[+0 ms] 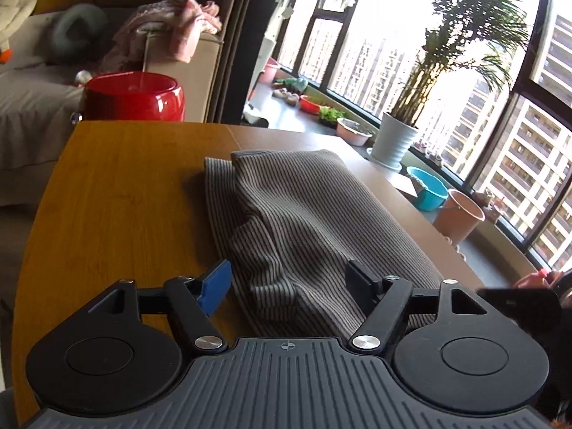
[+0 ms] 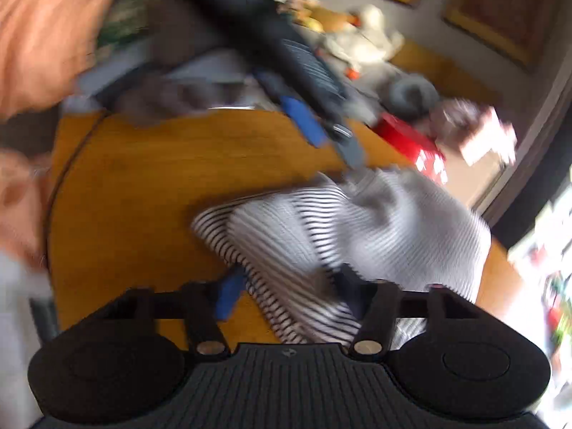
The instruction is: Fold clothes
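A grey striped garment (image 1: 300, 228) lies bunched and partly folded on the wooden table (image 1: 118, 207). My left gripper (image 1: 289, 282) is open, its fingers either side of the garment's near end, just above it. In the blurred right wrist view the same garment (image 2: 357, 236) lies on the table (image 2: 143, 193). My right gripper (image 2: 289, 293) is open over the garment's near edge. The left gripper (image 2: 314, 121) shows there, above the far side of the cloth.
A red pot (image 1: 134, 96) stands beyond the table's far edge, with a sofa and pink clothes (image 1: 178, 28) behind. Plant pots (image 1: 393, 139) and basins (image 1: 427, 187) line the window sill on the right. The person's arm (image 2: 43, 35) is at upper left.
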Demonstrator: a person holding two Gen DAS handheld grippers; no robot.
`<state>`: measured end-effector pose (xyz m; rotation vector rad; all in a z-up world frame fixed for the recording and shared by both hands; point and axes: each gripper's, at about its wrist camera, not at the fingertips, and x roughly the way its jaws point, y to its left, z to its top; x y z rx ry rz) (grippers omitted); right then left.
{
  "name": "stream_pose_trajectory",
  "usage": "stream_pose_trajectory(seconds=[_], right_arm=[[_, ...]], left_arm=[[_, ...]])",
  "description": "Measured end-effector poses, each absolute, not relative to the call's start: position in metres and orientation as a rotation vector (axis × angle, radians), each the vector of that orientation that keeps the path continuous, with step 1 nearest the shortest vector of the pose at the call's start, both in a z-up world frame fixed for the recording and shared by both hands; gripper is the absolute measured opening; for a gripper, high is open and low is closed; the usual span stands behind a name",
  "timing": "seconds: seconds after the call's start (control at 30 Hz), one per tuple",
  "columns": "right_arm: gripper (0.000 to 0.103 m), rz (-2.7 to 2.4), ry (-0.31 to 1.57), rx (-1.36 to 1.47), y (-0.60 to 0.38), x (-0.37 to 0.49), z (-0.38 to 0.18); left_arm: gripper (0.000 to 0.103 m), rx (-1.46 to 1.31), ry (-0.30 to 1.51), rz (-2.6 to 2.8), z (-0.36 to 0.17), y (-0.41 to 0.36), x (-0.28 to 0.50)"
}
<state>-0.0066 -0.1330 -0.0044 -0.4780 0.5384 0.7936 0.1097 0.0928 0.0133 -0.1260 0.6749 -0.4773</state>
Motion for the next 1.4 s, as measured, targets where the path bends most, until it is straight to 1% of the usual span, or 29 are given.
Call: stream_pose_trajectory(seconds=[0.07, 0.1, 0.2, 0.37, 0.43, 0.53, 0.57, 0.6, 0.63, 0.67, 0.7, 0.73, 0.77, 0.8, 0.93, 1.0, 1.03, 1.1, 1.13, 1.17, 1.23, 1.4], right_arm=[[0.041, 0.799, 0.657, -0.238, -0.149, 0.024, 0.007], [0.040, 0.803, 0.701, -0.143, -0.158, 0.035, 0.010], [0.038, 0.814, 0.773, 0.019, -0.174, 0.052, 0.010], [0.038, 0.816, 0.797, 0.077, -0.179, 0.056, 0.010], [0.038, 0.822, 0.812, 0.105, -0.186, 0.060, 0.007], [0.038, 0.831, 0.820, 0.121, -0.189, 0.064, 0.007], [0.038, 0.830, 0.814, 0.104, -0.189, 0.063, 0.009], [0.039, 0.822, 0.796, 0.064, -0.188, 0.060, 0.013], [0.039, 0.813, 0.772, 0.019, -0.188, 0.055, 0.017], [0.042, 0.799, 0.724, -0.046, -0.191, 0.046, 0.025], [0.044, 0.785, 0.664, -0.122, -0.195, 0.034, 0.032], [0.055, 0.763, 0.605, -0.204, -0.198, 0.022, 0.037], [0.066, 0.738, 0.545, -0.288, -0.199, 0.011, 0.042], [0.068, 0.712, 0.498, -0.369, -0.199, 0.001, 0.043], [0.072, 0.665, 0.457, -0.529, -0.191, -0.016, 0.026], [0.074, 0.638, 0.427, -0.618, -0.185, -0.023, 0.017], [0.075, 0.615, 0.382, -0.692, -0.176, -0.024, 0.009], [0.075, 0.572, 0.304, -0.821, -0.161, -0.022, -0.010], [0.070, 0.560, 0.287, -0.855, -0.157, -0.018, -0.016], [0.057, 0.561, 0.292, -0.853, -0.154, -0.013, -0.019], [0.049, 0.588, 0.342, -0.789, -0.153, -0.004, -0.016], [0.045, 0.585, 0.366, -0.758, -0.150, -0.005, -0.012]], left_arm=[[0.088, -0.072, 0.654, -0.524, 0.019, 0.093, 0.095], [0.091, -0.045, 0.644, -0.547, 0.022, 0.094, 0.088], [0.095, 0.058, 0.620, -0.626, 0.025, 0.085, 0.068], [0.095, 0.314, 0.572, -0.697, 0.008, 0.048, 0.039], [0.095, 0.423, 0.537, -0.705, -0.007, 0.032, 0.034], [0.095, 0.593, 0.407, -0.687, -0.023, 0.005, 0.029], [0.094, 0.632, 0.376, -0.696, -0.027, 0.000, 0.029], [0.087, 0.669, 0.345, -0.706, -0.032, -0.006, 0.029], [0.079, 0.675, 0.346, -0.728, -0.034, -0.009, 0.029], [0.064, 0.680, 0.348, -0.751, -0.036, -0.012, 0.030], [0.061, 0.662, 0.361, -0.763, -0.037, -0.011, 0.032], [0.059, 0.644, 0.374, -0.773, -0.038, -0.010, 0.034], [0.053, 0.560, 0.419, -0.790, -0.036, -0.004, 0.042], [0.052, 0.472, 0.465, -0.806, -0.034, 0.003, 0.050], [0.051, 0.112, 0.626, -0.855, -0.026, 0.034, 0.087], [0.051, -0.012, 0.687, -0.859, -0.027, 0.043, 0.101], [0.051, -0.058, 0.710, -0.855, -0.028, 0.047, 0.106], [0.051, -0.147, 0.755, -0.845, -0.030, 0.055, 0.115], [0.051, -0.177, 0.769, -0.836, -0.032, 0.058, 0.118], [0.051, -0.182, 0.774, -0.816, -0.032, 0.060, 0.120], [0.051, -0.178, 0.775, -0.783, -0.031, 0.062, 0.122], [0.052, -0.121, 0.760, -0.750, -0.023, 0.056, 0.115]])
